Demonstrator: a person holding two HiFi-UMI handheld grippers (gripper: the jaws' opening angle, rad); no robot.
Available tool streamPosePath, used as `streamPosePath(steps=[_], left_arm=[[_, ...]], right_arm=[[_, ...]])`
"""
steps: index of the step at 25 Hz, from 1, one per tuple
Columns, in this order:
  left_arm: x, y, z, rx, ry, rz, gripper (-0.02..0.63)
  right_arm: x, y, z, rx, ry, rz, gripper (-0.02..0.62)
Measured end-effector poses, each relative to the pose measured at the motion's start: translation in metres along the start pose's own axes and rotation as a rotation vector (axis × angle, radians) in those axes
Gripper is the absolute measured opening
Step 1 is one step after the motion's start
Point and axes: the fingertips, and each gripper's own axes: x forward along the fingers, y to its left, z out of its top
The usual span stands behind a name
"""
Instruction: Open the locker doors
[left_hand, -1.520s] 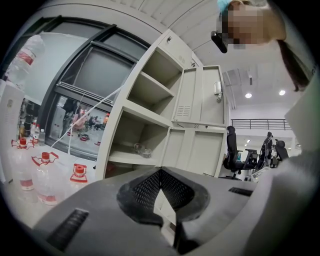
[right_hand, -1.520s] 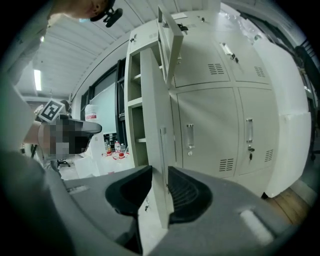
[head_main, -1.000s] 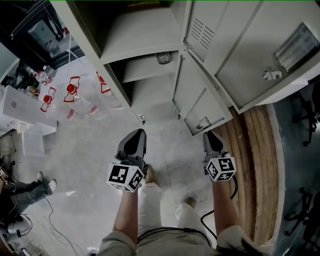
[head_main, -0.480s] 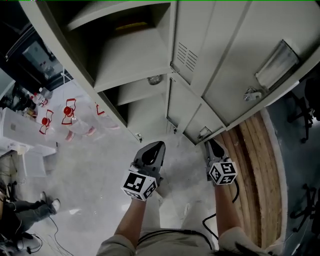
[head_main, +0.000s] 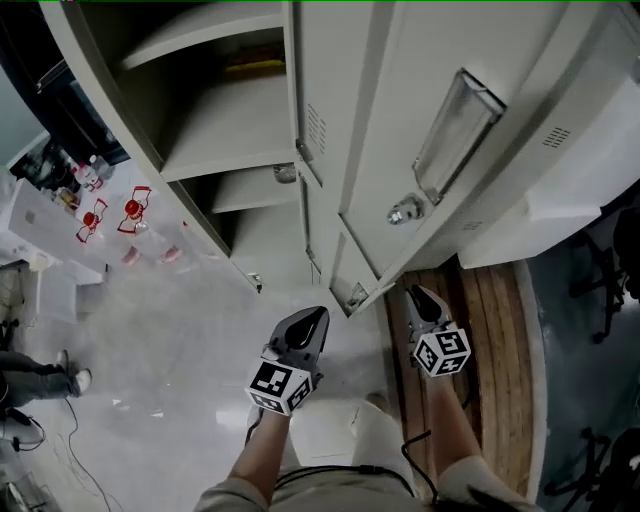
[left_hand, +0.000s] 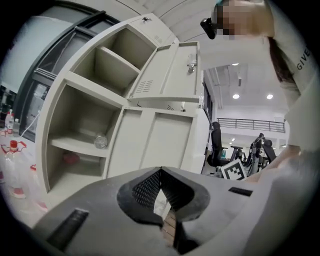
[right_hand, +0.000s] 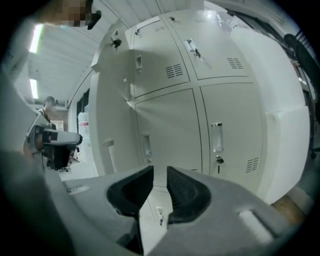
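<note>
Left tongs (head_main: 318, 312) shut, empty; right tongs (head_main: 412, 291) just opening slightly, empty; shirt (left_hand: 302, 57) reads GIVE

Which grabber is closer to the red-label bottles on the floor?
Left. The left gripper is over the pale floor, with the bottles up-left of it in the head view. The right gripper, its empty jaws just opened further, is farther off, over the wooden strip.
</note>
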Motion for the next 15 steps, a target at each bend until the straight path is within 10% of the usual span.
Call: streamPosePath(steps=[15], left_arm=[[0.081,-0.097,-0.031,-0.005,-0.056,0.146,-0.002]], right_arm=[[0.050,-0.144,0.044,-0.016,-0.010,0.115,0.136]])
